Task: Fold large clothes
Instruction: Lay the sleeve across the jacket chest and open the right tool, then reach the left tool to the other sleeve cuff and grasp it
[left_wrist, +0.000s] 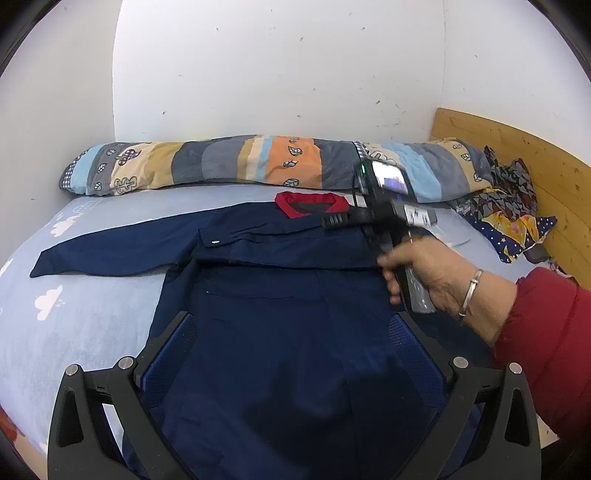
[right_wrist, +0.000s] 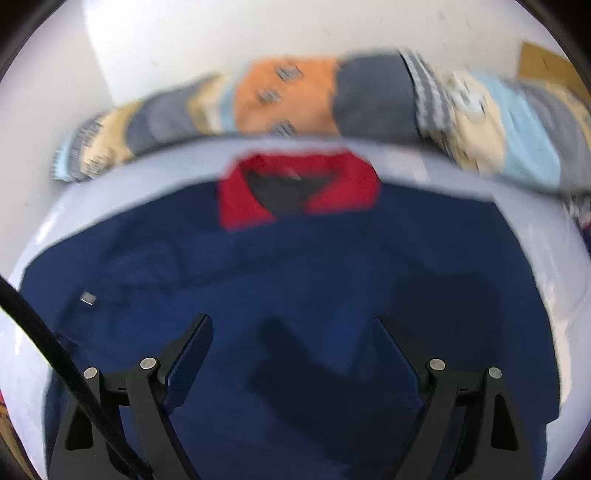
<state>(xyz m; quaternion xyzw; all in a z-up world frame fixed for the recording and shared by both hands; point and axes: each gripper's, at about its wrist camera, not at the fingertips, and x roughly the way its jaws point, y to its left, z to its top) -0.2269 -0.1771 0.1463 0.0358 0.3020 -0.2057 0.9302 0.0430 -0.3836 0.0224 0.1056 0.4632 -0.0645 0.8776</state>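
Note:
A large navy jacket (left_wrist: 280, 295) with a red collar (left_wrist: 310, 204) lies flat on the bed, collar toward the far wall. Its left sleeve (left_wrist: 110, 254) stretches out to the left; the right side looks folded across the chest. My left gripper (left_wrist: 293, 321) hovers open and empty over the jacket's lower body. My right gripper (right_wrist: 291, 321) is open and empty above the jacket (right_wrist: 295, 280) near its chest, below the collar (right_wrist: 295, 192); that view is motion-blurred. The right hand and its tool show in the left wrist view (left_wrist: 384, 218).
A rolled patchwork quilt (left_wrist: 273, 166) lies along the far wall. Patterned clothes (left_wrist: 509, 214) are piled at the right by a wooden headboard (left_wrist: 524, 166). The light blue sheet (left_wrist: 74, 321) with cloud prints covers the bed. A black cable (right_wrist: 55, 350) crosses the right view's left side.

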